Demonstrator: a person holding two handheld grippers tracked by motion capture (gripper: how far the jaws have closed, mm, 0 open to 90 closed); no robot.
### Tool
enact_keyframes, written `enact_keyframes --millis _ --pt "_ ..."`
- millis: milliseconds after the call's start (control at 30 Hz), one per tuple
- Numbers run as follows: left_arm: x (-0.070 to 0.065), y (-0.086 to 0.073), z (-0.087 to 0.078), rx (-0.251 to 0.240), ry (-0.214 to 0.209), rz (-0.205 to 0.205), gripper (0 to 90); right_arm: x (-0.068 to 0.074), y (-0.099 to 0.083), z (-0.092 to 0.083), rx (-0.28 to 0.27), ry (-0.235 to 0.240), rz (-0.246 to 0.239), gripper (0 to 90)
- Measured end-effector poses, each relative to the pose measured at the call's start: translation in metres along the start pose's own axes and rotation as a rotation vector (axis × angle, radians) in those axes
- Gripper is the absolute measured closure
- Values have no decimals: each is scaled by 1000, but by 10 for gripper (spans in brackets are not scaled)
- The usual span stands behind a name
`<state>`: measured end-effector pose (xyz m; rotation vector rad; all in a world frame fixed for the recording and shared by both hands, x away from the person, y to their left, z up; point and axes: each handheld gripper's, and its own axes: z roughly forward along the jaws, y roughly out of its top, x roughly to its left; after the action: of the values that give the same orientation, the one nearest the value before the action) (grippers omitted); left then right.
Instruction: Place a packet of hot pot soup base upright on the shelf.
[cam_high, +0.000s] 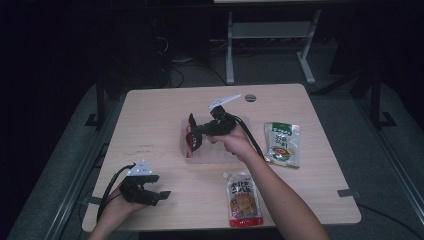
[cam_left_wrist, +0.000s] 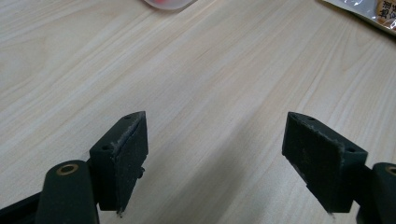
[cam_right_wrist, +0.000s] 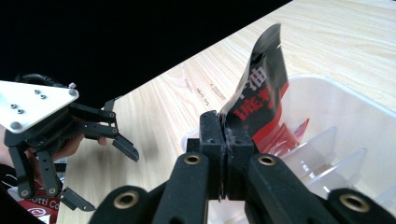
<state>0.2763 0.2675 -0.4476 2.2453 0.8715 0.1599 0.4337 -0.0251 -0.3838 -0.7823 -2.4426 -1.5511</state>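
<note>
Half hidden behind the clamped right gripper (cam_right_wrist: 223, 135), red-black sachet (cam_right_wrist: 261, 93) standing tall toward upper right above clear tray (cam_right_wrist: 345, 112); left gripper (cam_left_wrist: 215, 154) wide, empty.

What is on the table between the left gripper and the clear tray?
Nothing: in the high view only bare wooden table lies between the open left gripper and the clear tray.

Black-and-red packet (cam_right_wrist: 261, 100) with white lettering, clear plastic tray (cam_right_wrist: 345, 121), pale wood-grain table (cam_left_wrist: 210, 74)
</note>
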Motion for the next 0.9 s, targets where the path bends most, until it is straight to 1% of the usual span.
enact_keyframes --millis 67,133,233,333,367,433,467,500,567,633,700,733,767,867,900 --pt "0 0 0 0 0 -5 211 0 0 1 -12 5 7 797" --pt "-1 0 0 -5 1 -11 205 2 1 1 -23 0 10 695" --pt "0 0 0 1 0 -2 188 3 2 -3 -39 -9 14 559" --pt "-1 0 1 0 -16 8 182 5 3 -10 -41 -13 20 485" --pt "0 0 1 12 -18 21 179 6 3 -12 -46 -18 16 466" --pt "0 0 2 14 -21 21 164 10 4 -18 -52 -22 3 425" --pt "0 0 2 10 -21 16 162 13 4 -21 -54 -34 -11 397" --pt "0 0 2 2 -22 9 159 16 4 -23 -52 -43 -22 390" --pt "0 0 1 3 -26 6 159 22 2 -29 -42 -60 -47 371" --pt "0 0 1 9 -26 6 159 28 -1 -34 -26 -71 -76 371" --pt "-1 -1 2 8 -29 0 159 32 -4 -38 -6 -77 -88 370" --pt "-1 -1 2 10 -25 5 159 34 -6 -40 7 -79 -103 370" --pt "-1 -1 1 7 -23 6 160 37 -8 -43 21 -81 -99 369" --pt "-1 0 -1 7 -19 13 160 43 -13 -48 44 -103 -141 364" --pt "-1 0 -1 2 -18 9 161 45 -15 -50 48 -113 -158 365"
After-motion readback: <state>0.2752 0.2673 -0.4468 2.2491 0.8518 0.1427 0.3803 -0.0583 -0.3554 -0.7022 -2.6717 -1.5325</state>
